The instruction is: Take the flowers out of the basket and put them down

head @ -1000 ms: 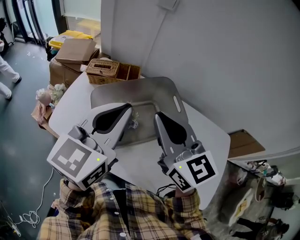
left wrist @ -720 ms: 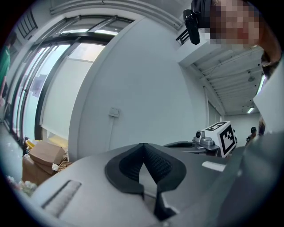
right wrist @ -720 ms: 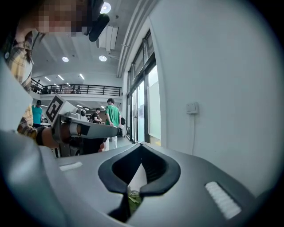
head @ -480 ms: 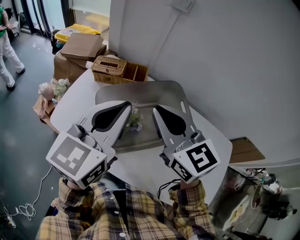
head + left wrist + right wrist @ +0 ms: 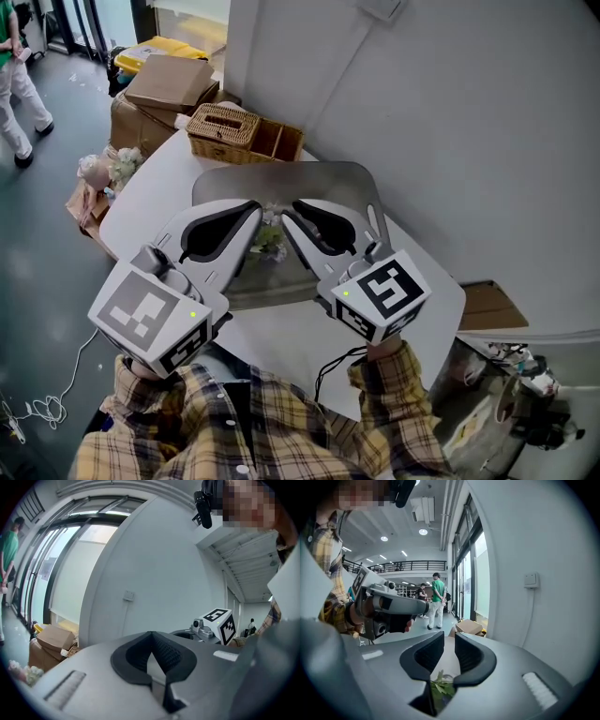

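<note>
Flowers (image 5: 270, 239), a small pale sprig with green leaves, sit low over the grey metal tray (image 5: 281, 178) on the white table (image 5: 141, 202). Right tongs (image 5: 449, 639), just opening, stand narrow with leaves loose between them; left tongs (image 5: 151, 637) are closed and empty. Leaves may snag a pad and get dragged off the tray as the tongs pull away

Large open commercial hall, lab-like: mezzanine railing (image 5: 393, 566), tall glazed front (image 5: 468, 583), ceiling spotlights (image 5: 423, 531), stacked cardboard boxes (image 5: 161, 86), bare grey floor (image 5: 37, 253).
</note>
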A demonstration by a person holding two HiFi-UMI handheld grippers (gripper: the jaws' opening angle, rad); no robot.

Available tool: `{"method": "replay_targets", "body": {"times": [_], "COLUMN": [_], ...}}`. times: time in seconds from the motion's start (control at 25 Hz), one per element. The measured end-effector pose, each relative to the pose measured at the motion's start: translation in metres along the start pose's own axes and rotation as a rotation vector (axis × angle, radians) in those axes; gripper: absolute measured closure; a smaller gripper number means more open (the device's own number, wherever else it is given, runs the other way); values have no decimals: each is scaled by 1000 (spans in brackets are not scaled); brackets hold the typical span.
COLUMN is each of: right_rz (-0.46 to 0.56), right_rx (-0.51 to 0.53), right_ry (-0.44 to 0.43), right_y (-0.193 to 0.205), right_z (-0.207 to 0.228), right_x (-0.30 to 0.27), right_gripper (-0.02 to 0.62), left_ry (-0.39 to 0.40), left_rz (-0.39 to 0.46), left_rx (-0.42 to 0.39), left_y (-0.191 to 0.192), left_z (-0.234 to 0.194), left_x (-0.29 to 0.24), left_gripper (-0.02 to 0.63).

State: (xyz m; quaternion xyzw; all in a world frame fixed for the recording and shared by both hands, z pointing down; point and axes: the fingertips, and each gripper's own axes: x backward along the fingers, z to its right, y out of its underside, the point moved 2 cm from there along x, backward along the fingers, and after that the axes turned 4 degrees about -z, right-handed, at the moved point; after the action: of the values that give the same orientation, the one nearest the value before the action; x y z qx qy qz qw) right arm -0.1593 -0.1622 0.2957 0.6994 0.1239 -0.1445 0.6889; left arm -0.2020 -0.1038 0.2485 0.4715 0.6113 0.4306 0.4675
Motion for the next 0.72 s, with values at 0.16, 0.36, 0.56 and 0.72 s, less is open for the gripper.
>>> {"method": "replay_targets", "body": {"times": [0.16,0.36,0.56,0.72], "right_rz": [-64,-131,-211,-272], "right_rx": [28,71,123,146], "right_ry": [-84,-174,-265,-319], "right_y": [14,31,56,79], "right_z": [-2,-5,-9,-10], "right_x": [-19,-38,-52,-65], "right_gripper": [464,395,360,337], "left_ry": [-13,-28,-22,-30], "left_rz": [-10,-22,-22,-36], "left_rx": [9,15,3,12], "left_y": [3,5,9,14], "left_z": [-5,-11,-15,-19], "left_x": [-3,-8,-14,-21], "left_gripper": [591,591,591,591]}}
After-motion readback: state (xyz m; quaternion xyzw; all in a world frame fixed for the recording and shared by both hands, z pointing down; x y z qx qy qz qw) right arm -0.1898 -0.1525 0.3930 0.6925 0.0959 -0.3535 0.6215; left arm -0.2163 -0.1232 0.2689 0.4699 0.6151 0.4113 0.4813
